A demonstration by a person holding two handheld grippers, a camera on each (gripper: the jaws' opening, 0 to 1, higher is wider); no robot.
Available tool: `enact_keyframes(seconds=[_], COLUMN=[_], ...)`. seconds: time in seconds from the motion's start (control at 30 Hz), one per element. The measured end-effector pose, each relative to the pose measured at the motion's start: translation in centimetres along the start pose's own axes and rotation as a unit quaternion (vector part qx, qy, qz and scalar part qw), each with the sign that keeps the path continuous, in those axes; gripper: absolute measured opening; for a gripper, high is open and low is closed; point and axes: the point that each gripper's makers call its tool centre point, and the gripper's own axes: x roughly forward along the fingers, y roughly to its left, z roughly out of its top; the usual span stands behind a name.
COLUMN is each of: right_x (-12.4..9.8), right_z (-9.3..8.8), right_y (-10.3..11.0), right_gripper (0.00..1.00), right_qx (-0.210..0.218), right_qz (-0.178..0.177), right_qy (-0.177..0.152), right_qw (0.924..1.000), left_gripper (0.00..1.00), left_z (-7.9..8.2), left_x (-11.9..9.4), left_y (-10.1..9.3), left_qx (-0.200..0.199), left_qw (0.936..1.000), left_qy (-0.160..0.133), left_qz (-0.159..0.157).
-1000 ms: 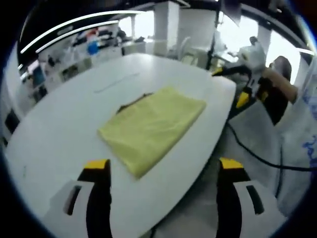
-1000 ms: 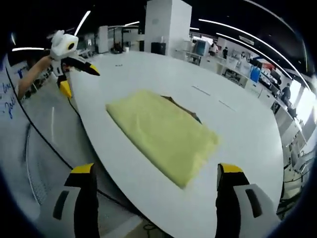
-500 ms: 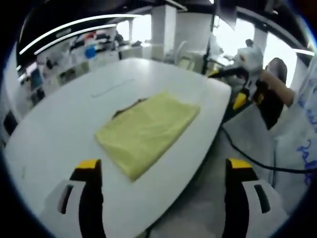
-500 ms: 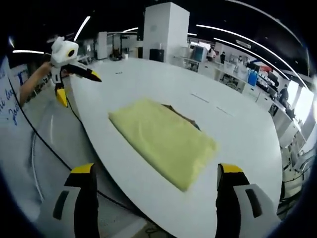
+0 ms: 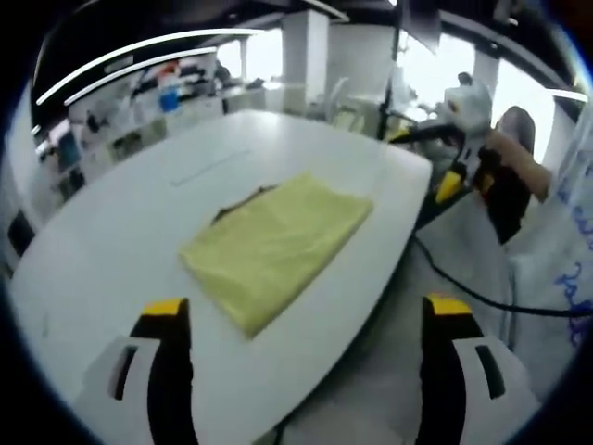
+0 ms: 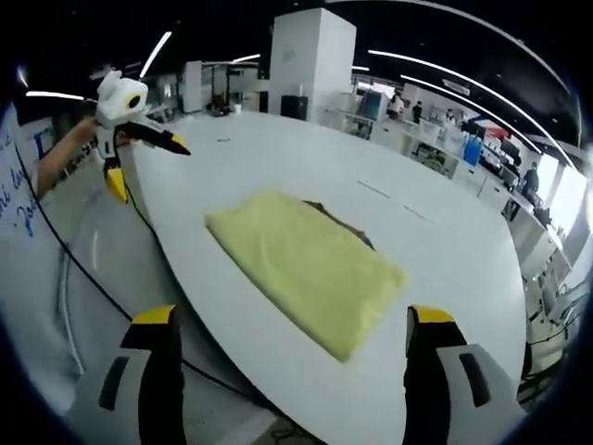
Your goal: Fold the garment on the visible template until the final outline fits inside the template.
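1. Left gripper view: the left gripper (image 5: 301, 320) has its jaws spread wide and holds nothing. The folded yellow garment (image 5: 275, 245) lies flat on the white table (image 5: 120, 232), over a dark template (image 5: 243, 197) that peeks out at its far edge. The right gripper (image 5: 451, 139) hangs off the table's edge.
2. Right gripper view: the right gripper (image 6: 292, 320), jaws wide apart, is empty. The garment (image 6: 306, 269) lies mid-table; the left gripper (image 6: 130, 116) is beyond it, jaws parted.

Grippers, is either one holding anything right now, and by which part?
Nothing is held. The left gripper and right gripper are both open, off the folded yellow garment on the white table.
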Motion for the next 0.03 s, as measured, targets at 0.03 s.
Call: enact_keyframes(seconds=[0.03], right_x=[0.00], right_z=[0.04], right_y=[0.01], right_gripper=[1.00], right_qx=[0.000], right_qz=[0.000], right_qy=[0.000], right_qw=[1.0000], left_gripper=[0.99], left_z=[0.00], left_x=[-0.02], left_y=[0.00], left_qx=[0.002], left_qw=[1.0000], left_qy=[0.000], left_qz=[0.000])
